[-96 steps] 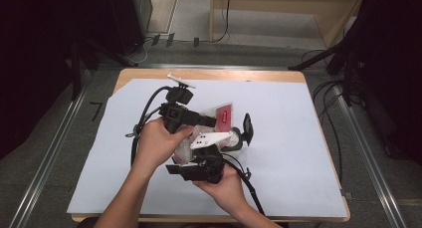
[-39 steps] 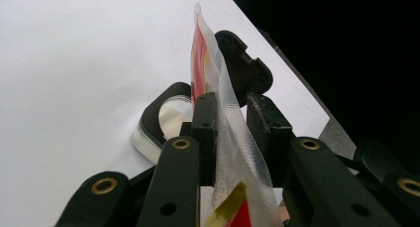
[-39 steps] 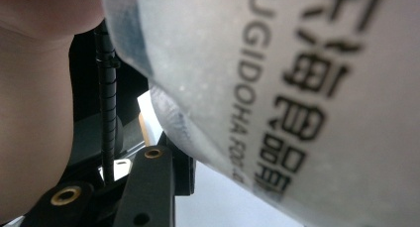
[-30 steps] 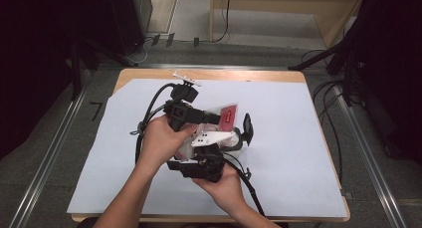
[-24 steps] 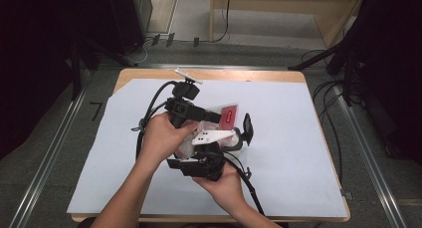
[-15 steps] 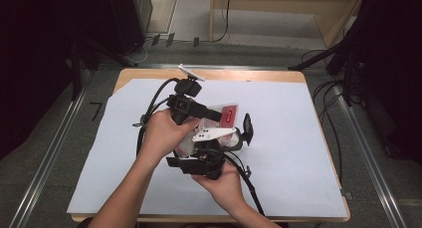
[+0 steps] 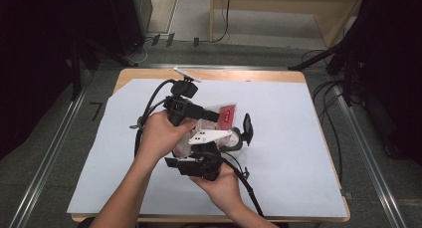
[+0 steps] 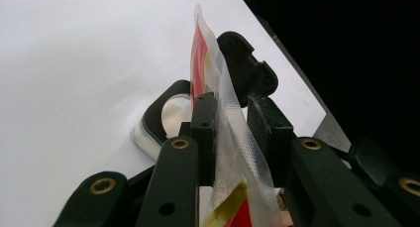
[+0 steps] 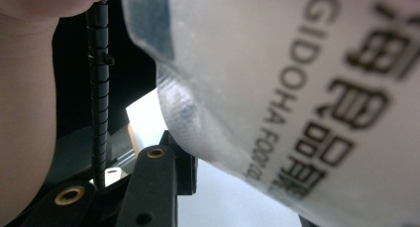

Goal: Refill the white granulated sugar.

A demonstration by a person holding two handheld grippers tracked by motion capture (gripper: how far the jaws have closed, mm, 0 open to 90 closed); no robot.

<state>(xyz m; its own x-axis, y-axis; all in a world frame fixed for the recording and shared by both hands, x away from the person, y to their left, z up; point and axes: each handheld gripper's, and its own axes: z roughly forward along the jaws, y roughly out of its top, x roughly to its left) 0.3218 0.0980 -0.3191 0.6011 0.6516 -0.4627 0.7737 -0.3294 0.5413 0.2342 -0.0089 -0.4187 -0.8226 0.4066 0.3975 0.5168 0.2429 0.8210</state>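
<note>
A clear plastic packet [image 7: 228, 113] with a red label hangs between both grippers above the table's middle. In the left gripper view my left gripper [image 8: 233, 113] is shut on the packet's [image 8: 218, 88] sealed edge. It reaches in from the left in the high view [image 7: 213, 116]. My right gripper [image 7: 211, 148] comes up from below, under its grey plate. In the right gripper view the packet's printed bulging side [image 9: 307, 88] presses against one pad [image 9: 182, 170], and the other jaw is hidden behind it. A clear container [image 7: 234, 141] with its black lid [image 7: 247, 128] raised stands just right of the grippers.
A white sheet [image 7: 298, 138] covers the wooden table [image 7: 259, 74]. Black cables [image 7: 149, 103] loop off the left gripper to the left, and one [image 7: 249, 188] trails from the right gripper toward the front edge. Dark stands and a metal rail [image 7: 368, 153] flank the table.
The left gripper has tipped slightly toward the far side, carrying the packet's top with it. The right gripper and the container have stayed put.
</note>
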